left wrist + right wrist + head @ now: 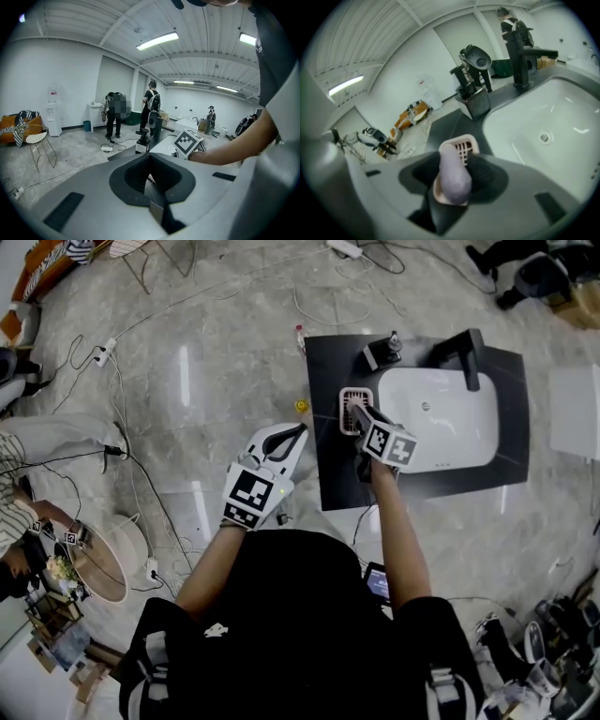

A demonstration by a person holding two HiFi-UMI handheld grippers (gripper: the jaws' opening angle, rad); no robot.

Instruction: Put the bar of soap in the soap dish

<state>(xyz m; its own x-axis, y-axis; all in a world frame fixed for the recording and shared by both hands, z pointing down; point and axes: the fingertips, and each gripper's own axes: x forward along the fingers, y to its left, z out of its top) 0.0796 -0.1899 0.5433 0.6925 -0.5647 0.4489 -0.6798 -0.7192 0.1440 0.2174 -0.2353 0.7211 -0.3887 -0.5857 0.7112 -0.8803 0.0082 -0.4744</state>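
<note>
1. The right tool (357,418) is clamped on the bar of soap (451,172), one jaw on each broad side. The soap's far end therefore sticks out free, ready to go down first.
2. The soap hangs just above the near edge of the soap dish (465,143), which sits on the dark desk (328,367) beside the white sink (469,432). It does not appear to be resting in the dish yet.
3. The soap's long axis runs along the jaws, and its rounded tip points forward towards the slotted dish.
4. The left tool (285,441) is closed on nothing. It is held well away over the floor, probably to keep clear.
</note>
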